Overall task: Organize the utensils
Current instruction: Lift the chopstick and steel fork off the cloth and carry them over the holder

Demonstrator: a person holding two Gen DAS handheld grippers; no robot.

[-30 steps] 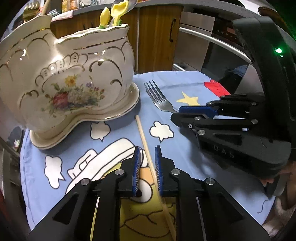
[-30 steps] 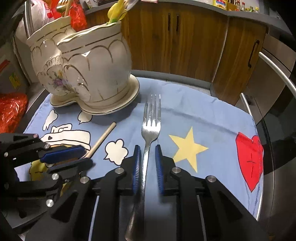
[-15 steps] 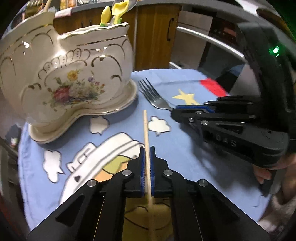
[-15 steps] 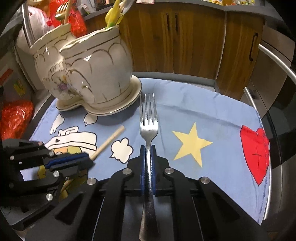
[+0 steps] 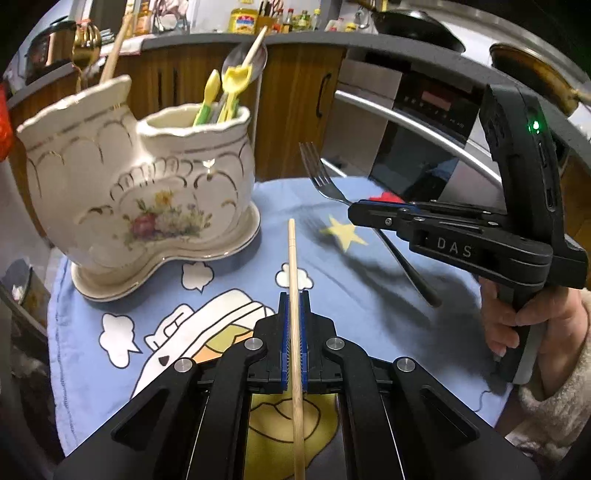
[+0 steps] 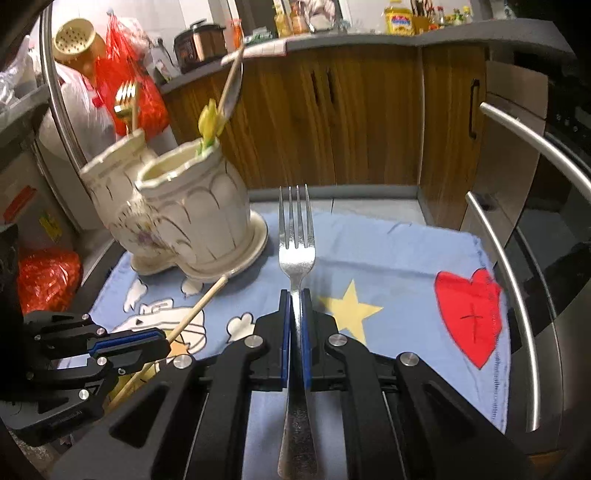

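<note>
My left gripper [image 5: 293,299] is shut on a wooden chopstick [image 5: 293,258], held above the cartoon cloth [image 5: 229,306] with its tip toward the cream floral ceramic holder [image 5: 147,195]. My right gripper [image 6: 294,299] is shut on a steel fork [image 6: 296,240], tines forward and lifted off the cloth [image 6: 388,258]. In the left wrist view the right gripper [image 5: 354,212] with the fork [image 5: 321,177] hangs at right. In the right wrist view the left gripper [image 6: 162,341] with the chopstick [image 6: 199,306] sits at lower left, near the holder [image 6: 199,225]. The holder contains yellow-green utensils [image 5: 229,92] and a spoon.
Wooden cabinets [image 6: 351,122] and an oven with steel handles [image 6: 535,155] stand behind the table. A red bag [image 6: 44,280] lies at the left. A hand [image 5: 524,317] grips the right tool. Bottles line the counter [image 5: 258,18].
Both grippers closed, the left on the chopstick and the right on the fork, then rose, lifting each utensil off the cloth. The holder's openings now show from higher up.
</note>
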